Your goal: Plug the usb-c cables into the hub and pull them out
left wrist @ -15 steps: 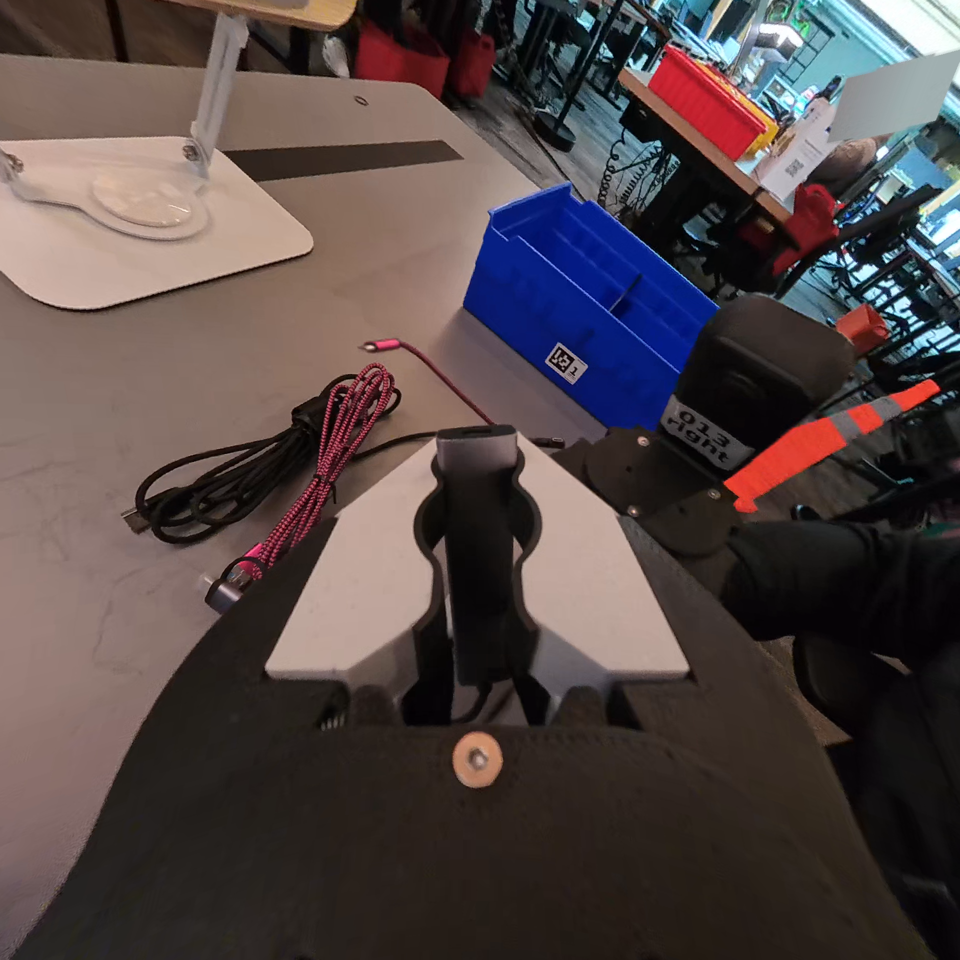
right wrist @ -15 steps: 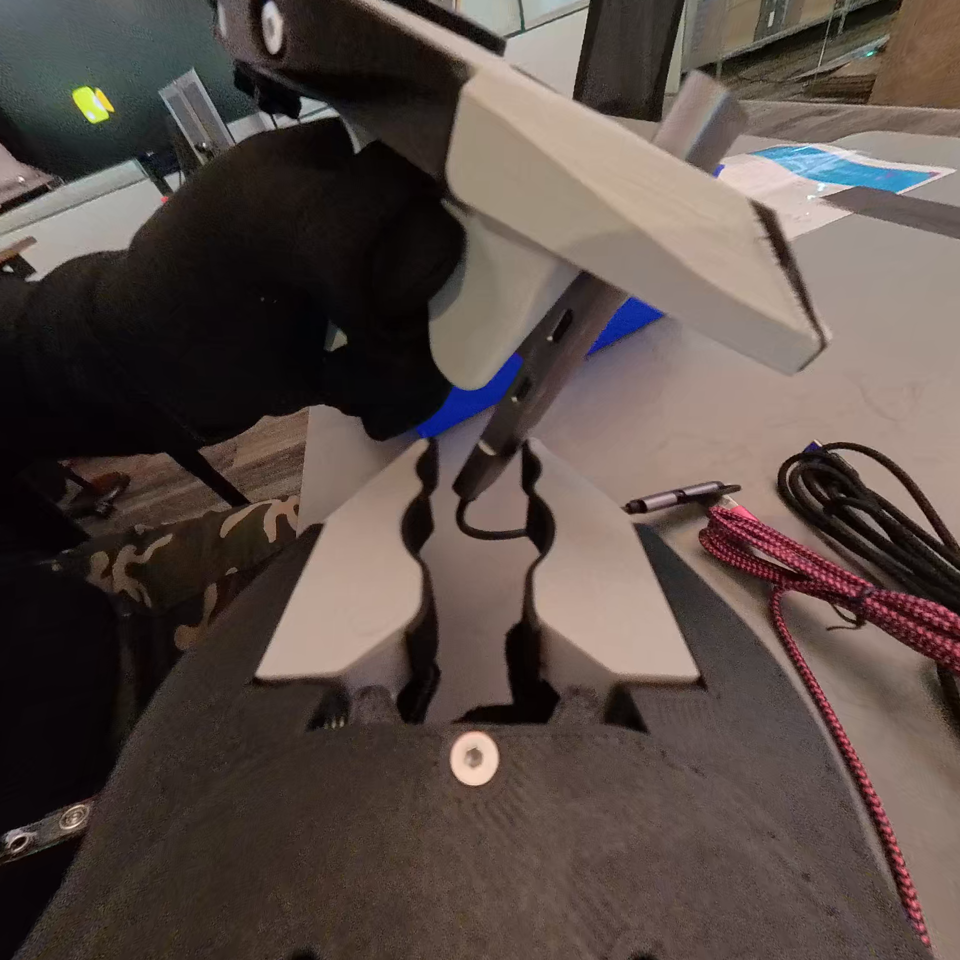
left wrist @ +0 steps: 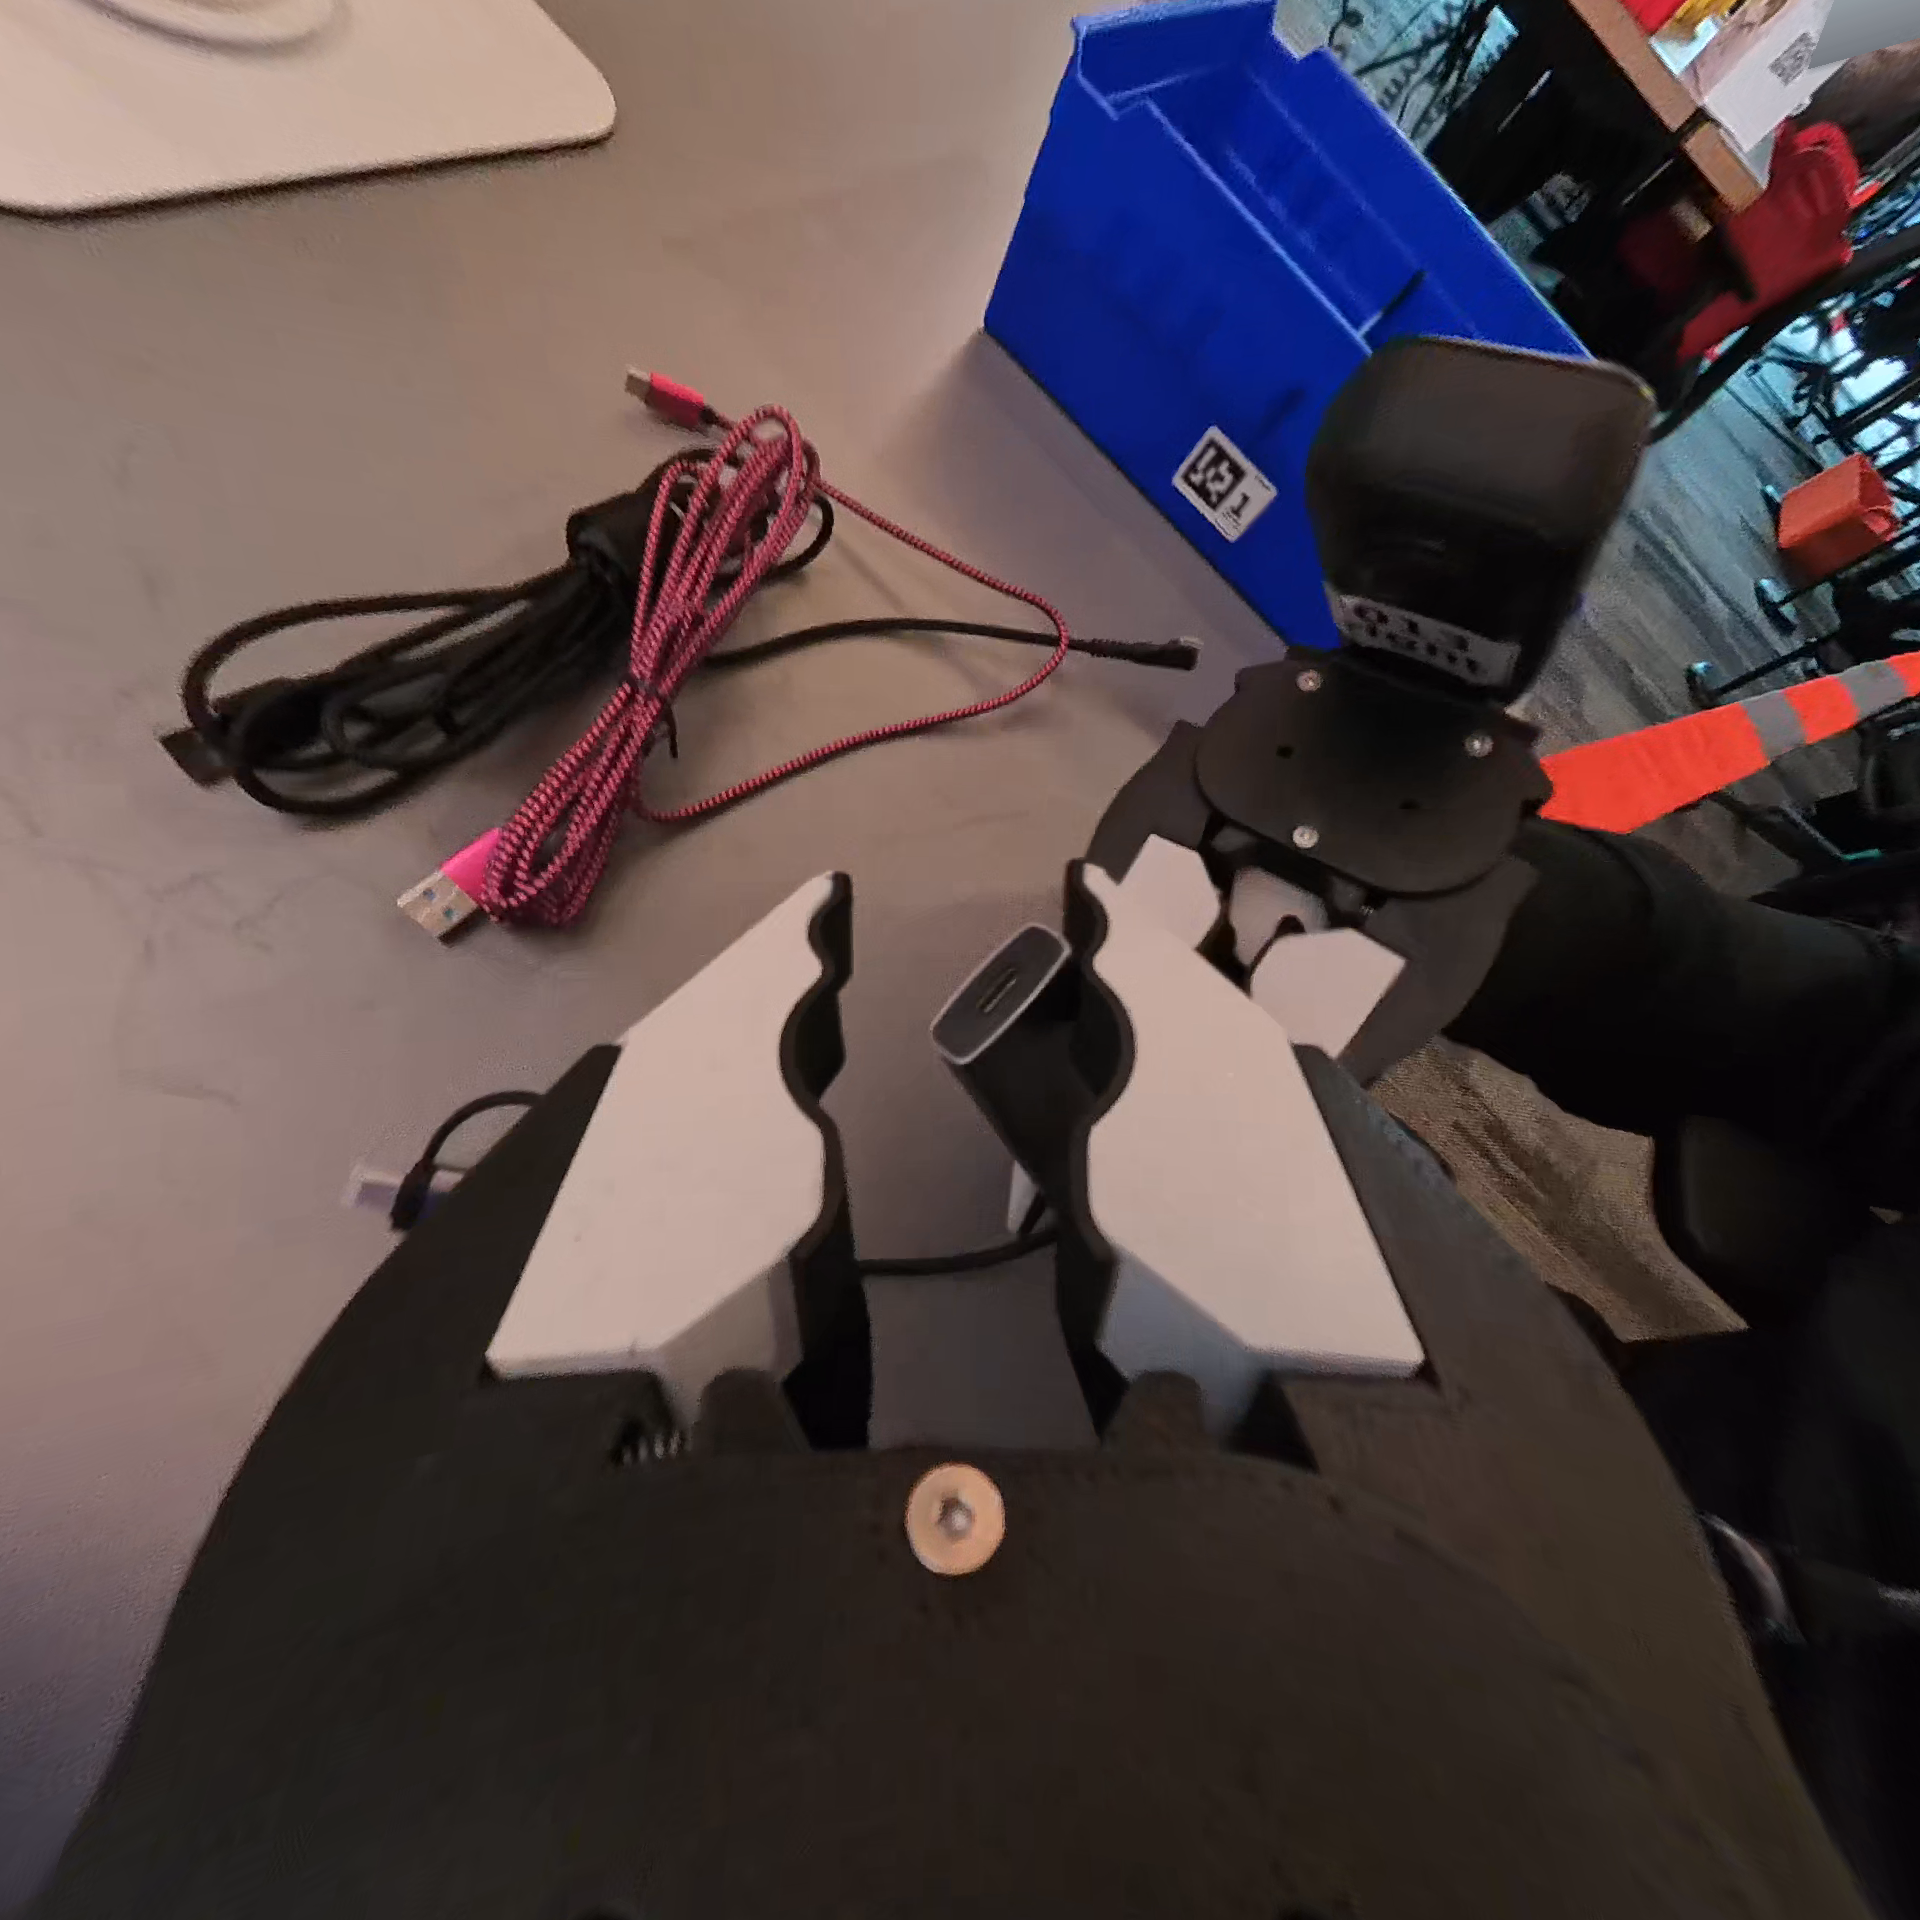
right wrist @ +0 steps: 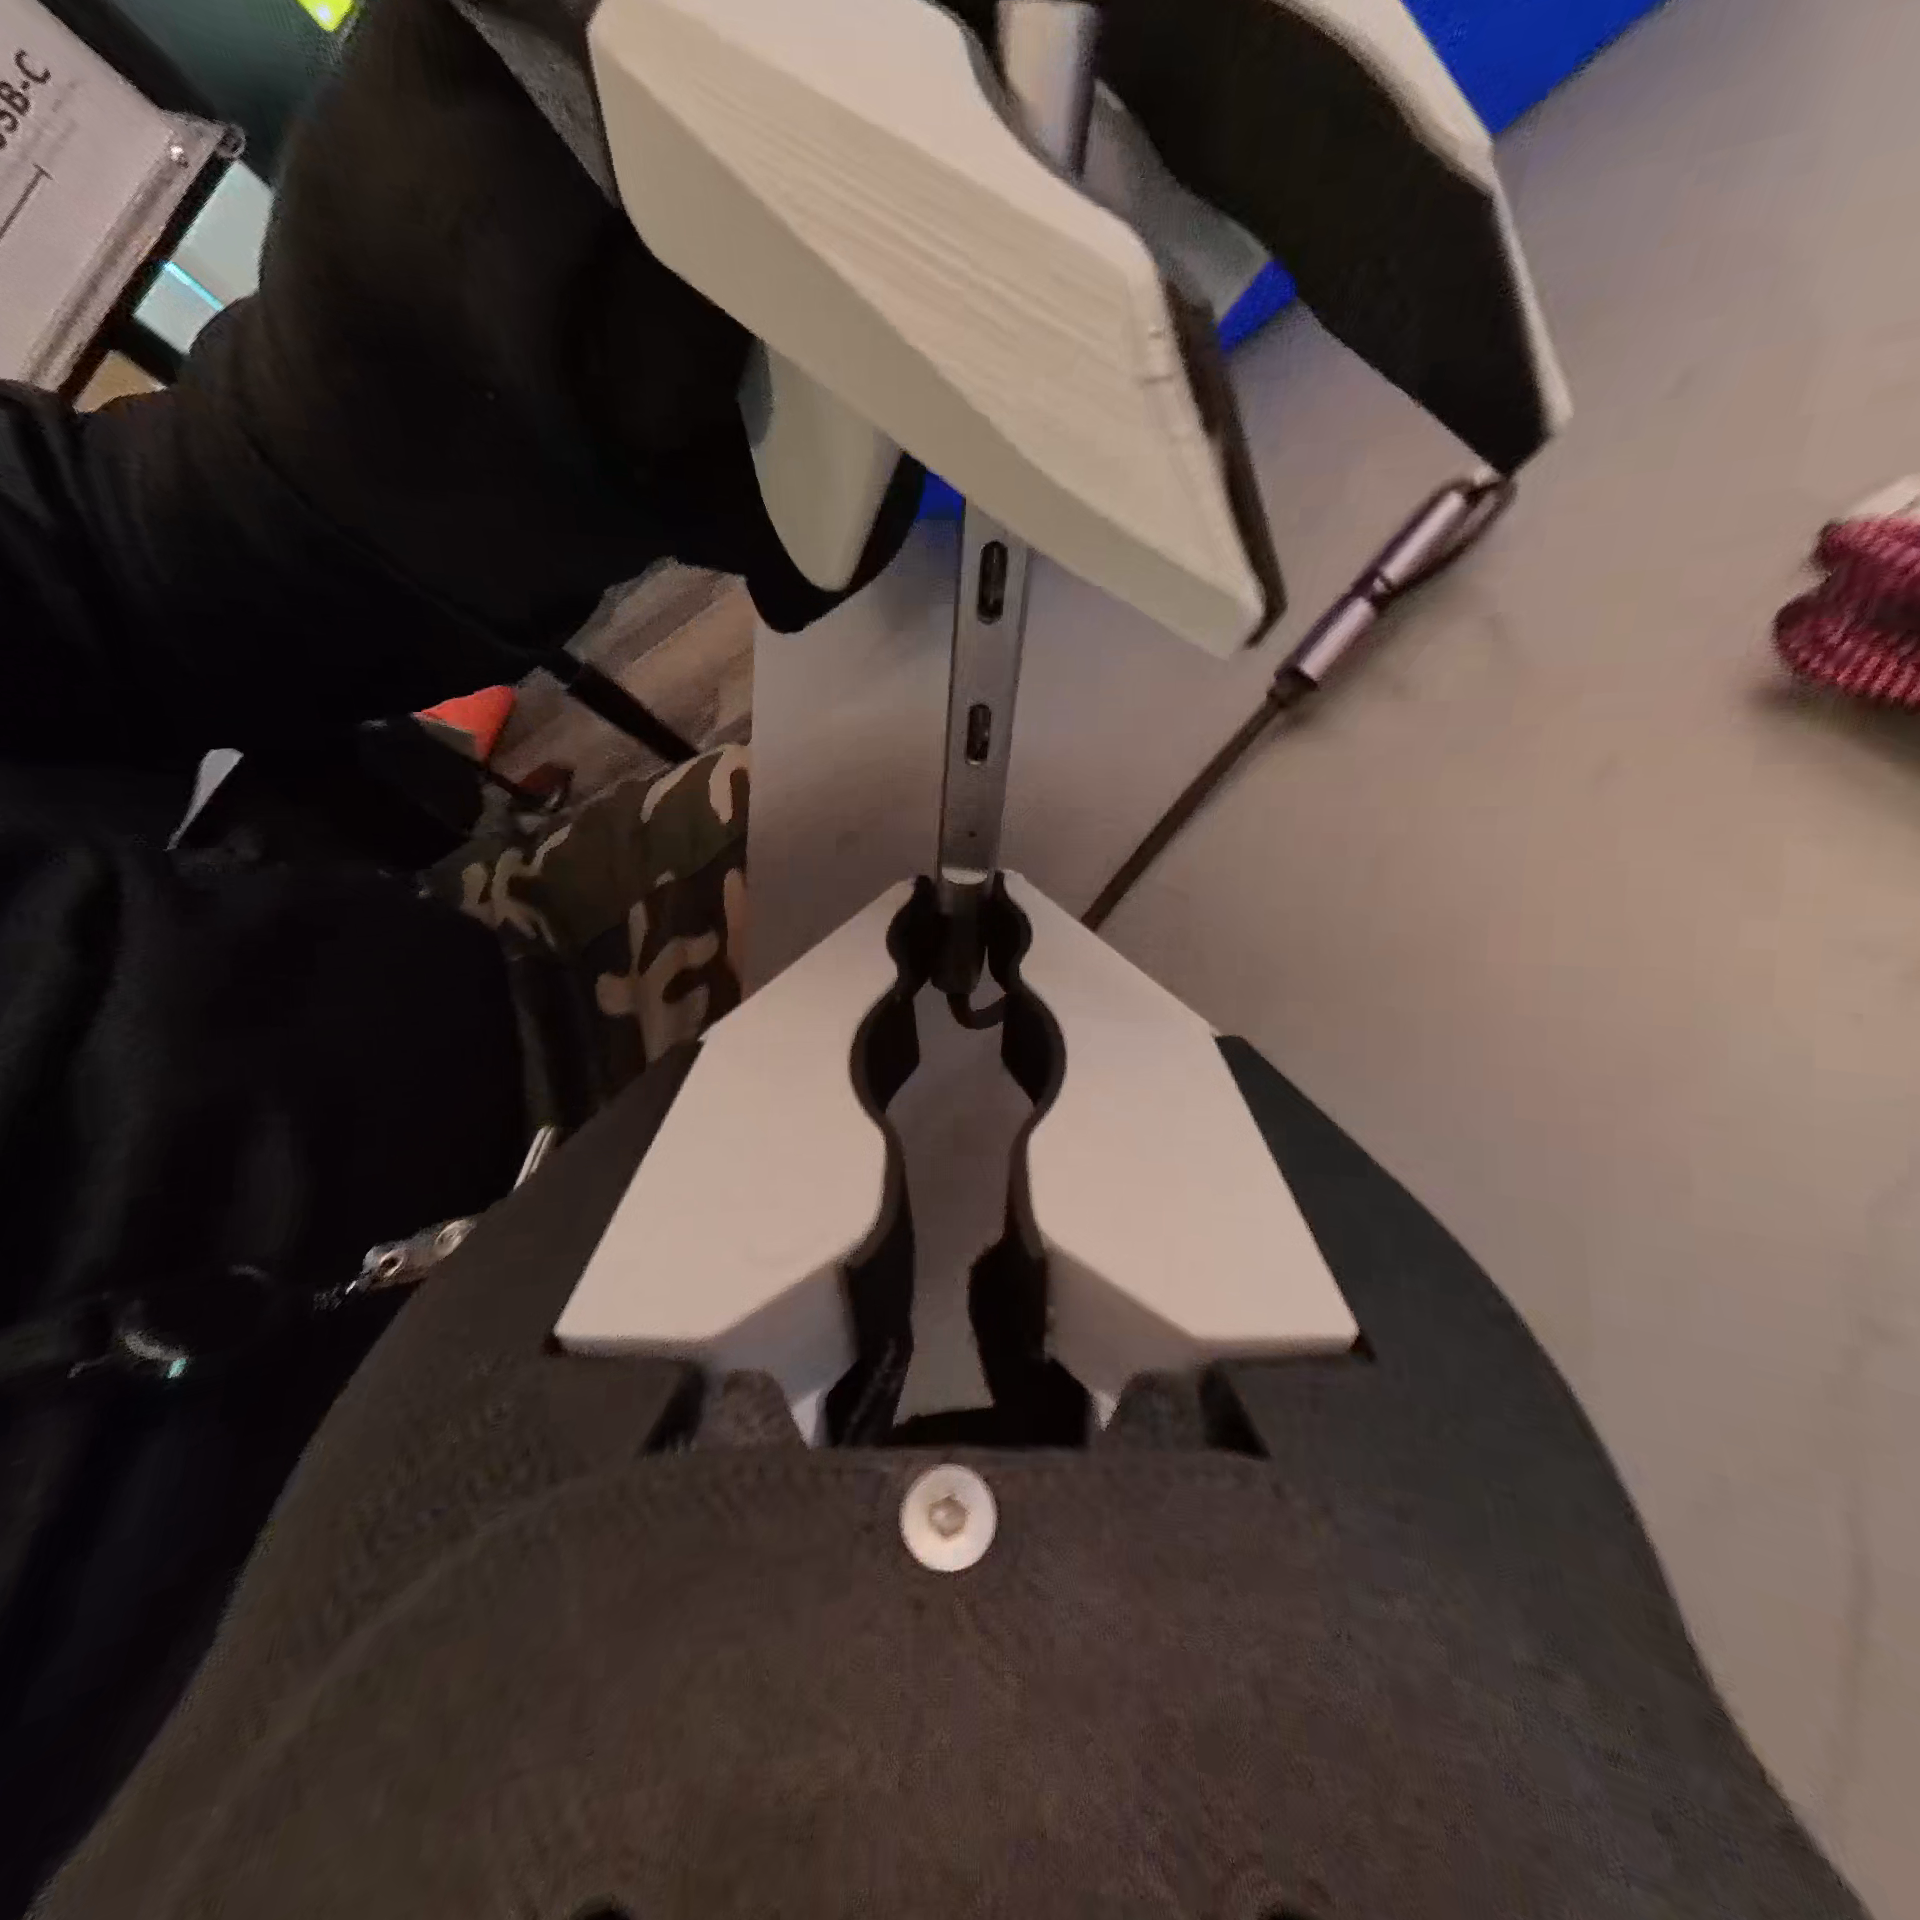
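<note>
The grey hub [left wrist: 1013, 1008] stands between my left gripper's [left wrist: 956, 904] open fingers and leans on the right finger. In the right wrist view my right gripper [right wrist: 961, 914] is shut on the cable end of the hub [right wrist: 982, 675], whose side ports face the camera. The open left gripper [right wrist: 1392, 530] straddles the hub from above. The right gripper [left wrist: 1236, 935] also shows in the left wrist view. A pink braided cable [left wrist: 644, 665] and a black cable [left wrist: 416, 665] lie coiled on the table. The black cable's plug [left wrist: 1174, 652] points toward the right gripper.
A blue bin [left wrist: 1247, 260] stands at the table's far right edge. A white stand base [left wrist: 260, 94] sits at the far left. A small loose plug [left wrist: 374, 1184] on a thin black lead lies left of my left gripper. The table edge runs close on the right.
My left gripper has opened and let go of the hub. My right gripper has shut on the hub's cable end. The hub now stands more upright, and the left view has tilted down.
</note>
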The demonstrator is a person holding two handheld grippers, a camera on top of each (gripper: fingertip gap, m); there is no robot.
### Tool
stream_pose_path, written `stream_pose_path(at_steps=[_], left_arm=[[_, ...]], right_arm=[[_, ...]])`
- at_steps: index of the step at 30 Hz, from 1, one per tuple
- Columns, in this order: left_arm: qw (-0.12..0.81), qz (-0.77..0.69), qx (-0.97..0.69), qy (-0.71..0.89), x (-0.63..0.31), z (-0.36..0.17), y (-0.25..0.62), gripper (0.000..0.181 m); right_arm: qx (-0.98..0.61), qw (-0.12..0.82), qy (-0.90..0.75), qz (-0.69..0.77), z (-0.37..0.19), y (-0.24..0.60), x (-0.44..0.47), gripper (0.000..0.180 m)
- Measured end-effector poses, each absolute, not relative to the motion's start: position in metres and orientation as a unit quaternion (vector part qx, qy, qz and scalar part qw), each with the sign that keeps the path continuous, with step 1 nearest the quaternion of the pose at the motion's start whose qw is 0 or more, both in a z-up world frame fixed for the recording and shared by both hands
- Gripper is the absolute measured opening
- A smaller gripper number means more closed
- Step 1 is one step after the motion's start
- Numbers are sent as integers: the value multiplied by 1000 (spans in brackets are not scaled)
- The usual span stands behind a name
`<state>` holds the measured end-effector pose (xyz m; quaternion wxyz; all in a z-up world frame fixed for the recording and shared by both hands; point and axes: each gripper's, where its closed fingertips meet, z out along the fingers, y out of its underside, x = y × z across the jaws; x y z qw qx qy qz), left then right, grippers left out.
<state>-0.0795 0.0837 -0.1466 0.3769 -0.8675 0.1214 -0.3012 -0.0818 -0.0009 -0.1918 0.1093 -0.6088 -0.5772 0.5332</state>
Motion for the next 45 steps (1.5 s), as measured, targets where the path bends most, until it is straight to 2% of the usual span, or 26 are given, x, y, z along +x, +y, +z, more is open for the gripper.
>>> stream_pose_path(at_steps=[2, 5, 6, 7, 11, 15, 17, 21, 22, 23, 27, 29, 34, 45], left_arm=[[362, -338, -861, 115, -73, -151, 76, 15], [351, -331, -871, 97, -78, -164, 77, 7], [351, -325, -873, 92, -81, -166, 78, 6], [352, -318, -876, 85, -85, -169, 81, 6], [338, -313, -886, 57, -93, -185, 89, 7], [306, -305, -901, 36, -96, -209, 98, 11], [293, -293, -910, 28, -100, -221, 102, 16], [280, -287, -916, 15, -102, -233, 103, 26], [283, -294, -913, 11, -100, -232, 103, 27], [283, -299, -911, 9, -100, -231, 102, 29], [286, -306, -908, 8, -99, -227, 101, 42], [292, -297, -909, 12, -101, -227, 100, 47], [336, -274, -901, 33, -103, -213, 99, 70], [406, -238, -880, 64, -111, -178, 101, 72]], right_arm=[[-615, 89, -575, 532, -198, -1, -76, 11], [-633, 94, -581, 502, -209, 7, -72, 20], [-648, 115, -585, 474, -214, 16, -70, 40], [-657, 130, -591, 450, -216, 24, -66, 46], [-656, 186, -603, 414, -195, 48, -49, 39], [-628, 329, -644, 289, -169, 107, -47, 33], [-601, 371, -675, 213, -168, 134, -53, 33], [-532, 401, -741, 89, -181, 165, -76, 33], [-507, 407, -758, 53, -185, 171, -81, 26], [-484, 399, -778, 28, -193, 173, -86, 21], [-455, 364, -812, -29, -219, 185, -95, 23], [-440, 366, -818, -55, -225, 191, -97, 17], [-469, 389, -793, -14, -212, 190, -98, 14], [-581, 402, -650, 280, -163, 174, -76, 12]])
